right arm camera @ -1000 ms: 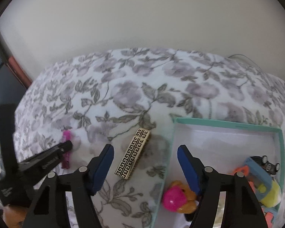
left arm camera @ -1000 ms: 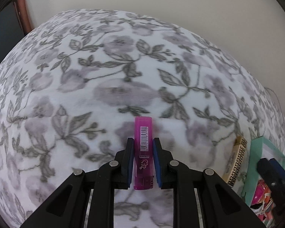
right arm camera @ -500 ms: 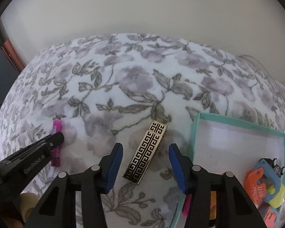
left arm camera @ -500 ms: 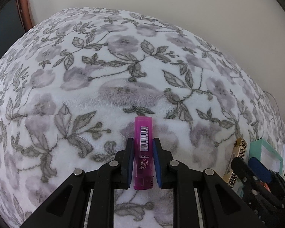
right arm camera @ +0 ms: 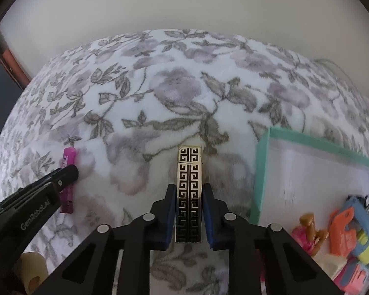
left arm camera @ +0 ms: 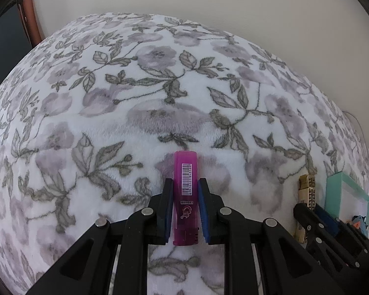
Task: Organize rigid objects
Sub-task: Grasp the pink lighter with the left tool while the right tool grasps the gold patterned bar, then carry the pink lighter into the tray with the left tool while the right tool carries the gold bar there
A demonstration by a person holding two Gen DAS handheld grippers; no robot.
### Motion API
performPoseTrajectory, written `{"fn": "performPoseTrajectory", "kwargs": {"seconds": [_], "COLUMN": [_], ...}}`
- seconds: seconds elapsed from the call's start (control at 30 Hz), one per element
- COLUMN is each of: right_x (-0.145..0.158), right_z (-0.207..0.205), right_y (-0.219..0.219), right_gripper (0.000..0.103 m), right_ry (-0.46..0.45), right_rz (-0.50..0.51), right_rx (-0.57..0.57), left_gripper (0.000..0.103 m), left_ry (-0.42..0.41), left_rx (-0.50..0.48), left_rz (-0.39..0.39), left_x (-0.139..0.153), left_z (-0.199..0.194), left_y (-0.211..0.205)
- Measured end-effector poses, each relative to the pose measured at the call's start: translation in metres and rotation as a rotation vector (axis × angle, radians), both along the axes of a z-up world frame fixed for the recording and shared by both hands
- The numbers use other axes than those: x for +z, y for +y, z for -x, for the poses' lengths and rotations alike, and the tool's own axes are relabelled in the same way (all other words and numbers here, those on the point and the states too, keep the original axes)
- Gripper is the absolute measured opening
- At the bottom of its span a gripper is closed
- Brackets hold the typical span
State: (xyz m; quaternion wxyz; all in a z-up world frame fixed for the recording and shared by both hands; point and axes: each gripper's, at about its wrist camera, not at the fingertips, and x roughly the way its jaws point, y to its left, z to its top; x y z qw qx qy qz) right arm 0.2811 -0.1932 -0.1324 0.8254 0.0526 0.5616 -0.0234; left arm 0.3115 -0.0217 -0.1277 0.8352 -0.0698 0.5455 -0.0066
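- Left wrist view: the left gripper (left arm camera: 183,202) is clamped on a pink lighter (left arm camera: 185,198), blue pads pressing both long sides; the lighter points straight ahead between the fingers, its barcode label facing up, lying on the floral blanket (left arm camera: 145,113)
- Off to that gripper's right, the gold patterned lighter (left arm camera: 306,193) stands in the right gripper (left arm camera: 312,211), with the teal-rimmed box (left arm camera: 342,191) just beyond it
- Right wrist view: the right gripper (right arm camera: 188,212) has just been closing, and its pads now press the sides of the gold patterned lighter (right arm camera: 189,191), which runs forward between the fingers
- To this gripper's right sits the teal-rimmed box (right arm camera: 260,169), holding colourful toys (right arm camera: 349,231) in its near corner
- To its left, the left gripper (right arm camera: 61,179) grips the pink lighter (right arm camera: 67,179)
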Motion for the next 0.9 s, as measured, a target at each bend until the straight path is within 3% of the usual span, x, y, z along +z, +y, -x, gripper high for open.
{"fn": "performPoseTrajectory", "kwargs": {"seconds": [0.43,0.63,0.9], "right_x": [0.038,0.072,0.111], "right_z": [0.067,0.106,0.161], "right_y": [-0.001,-0.007,-0.032], "right_gripper": [0.022,0.022,0.022], "right_ry": [-0.017,-0.066,-0.129], "right_rz": [-0.127,-0.153,-0.159], "right_rx": [-0.047,-0.083,-0.156], "left_gripper": [0.020,0.020,0.020], "left_ry": [0.036,-0.009,-0.078], "left_rx": [-0.019,-0.035,-0.139], "left_rz": [0.073,0.069,0.087], "left_x": [0.036,0.077,0.119], "left_z": [0.041,0.076,0.131], "left_y": [0.004,0.003,-0.036]}}
